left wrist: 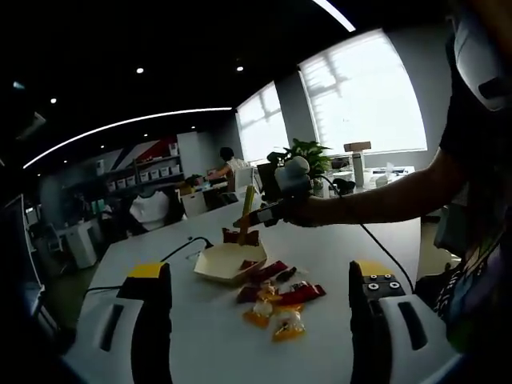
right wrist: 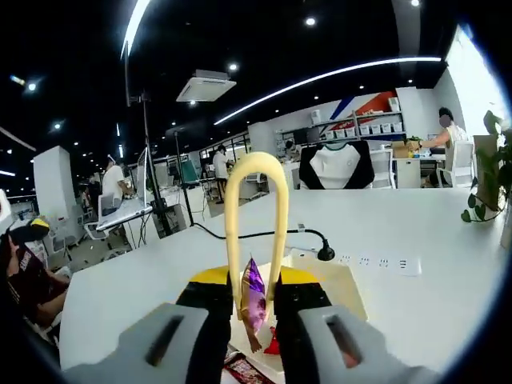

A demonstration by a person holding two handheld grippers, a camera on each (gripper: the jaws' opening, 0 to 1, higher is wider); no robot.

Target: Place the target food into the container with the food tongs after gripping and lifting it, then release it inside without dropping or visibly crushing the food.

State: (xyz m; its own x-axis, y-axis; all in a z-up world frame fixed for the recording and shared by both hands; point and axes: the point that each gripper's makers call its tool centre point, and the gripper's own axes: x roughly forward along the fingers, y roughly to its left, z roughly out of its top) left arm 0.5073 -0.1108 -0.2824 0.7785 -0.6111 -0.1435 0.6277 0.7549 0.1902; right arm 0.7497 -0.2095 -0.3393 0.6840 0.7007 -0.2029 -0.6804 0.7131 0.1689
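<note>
Purple snack packet (right wrist: pixel 254 298) is hanging upright, pinched in the yellow tongs (right wrist: pixel 256 232) that the right claw (right wrist: pixel 254 316) is squeezing, directly above the cream container (right wrist: pixel 340 292) on the bench (right wrist: pixel 400 240), while the left claw (left wrist: pixel 260 308) is idling agape.

Ahead of my left gripper (left wrist: pixel 260 320) the white table (left wrist: pixel 160 264) lay open up to a heap of wrapped snacks (left wrist: pixel 278 302), with the container (left wrist: pixel 226 262) just behind it. My right gripper (left wrist: pixel 258 214) and arm hung over that container, barring the way from above. A black cable (right wrist: pixel 264 234) crossed the table beyond it.
</note>
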